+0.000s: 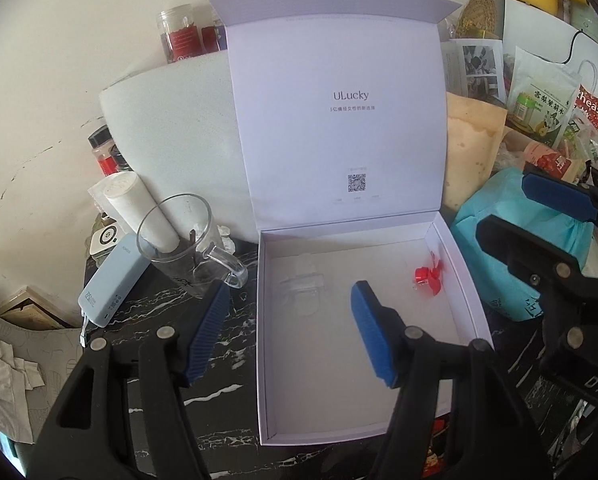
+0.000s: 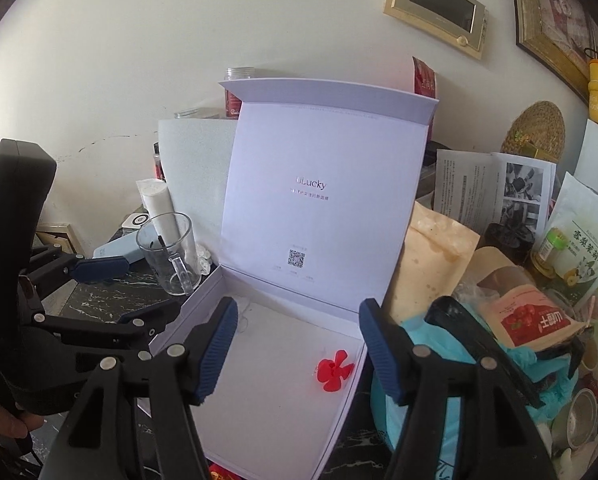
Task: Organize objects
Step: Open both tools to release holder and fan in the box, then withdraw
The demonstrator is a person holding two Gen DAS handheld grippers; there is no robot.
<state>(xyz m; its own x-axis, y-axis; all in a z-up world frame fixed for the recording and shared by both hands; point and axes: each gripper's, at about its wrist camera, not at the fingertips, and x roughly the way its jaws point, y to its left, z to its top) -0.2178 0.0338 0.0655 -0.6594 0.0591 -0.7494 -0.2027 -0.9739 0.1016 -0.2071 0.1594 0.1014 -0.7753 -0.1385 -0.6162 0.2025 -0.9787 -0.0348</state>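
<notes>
On the bench at your left, a pale blue power bank (image 1: 113, 278) marked "ZS" lies beside a glass mug (image 1: 183, 240). Both your left tongs (image 1: 289, 334) and right tongs (image 2: 295, 350) gape apart, holding nothing. The white box (image 1: 463, 280), lid reading "ULucky" above a QR code, holds a red flower-shaped piece (image 1: 429, 278) near its right wall; right of it stands a green-printed pouch (image 1: 543, 100).

A: We see a white box (image 1: 465, 280), a red flower (image 2: 334, 365) inside, blue ribbed pads (image 1: 369, 340).
B: We add: black table (image 1: 235, 320) with white veins, pale blue power bank (image 1: 113, 280).
</notes>
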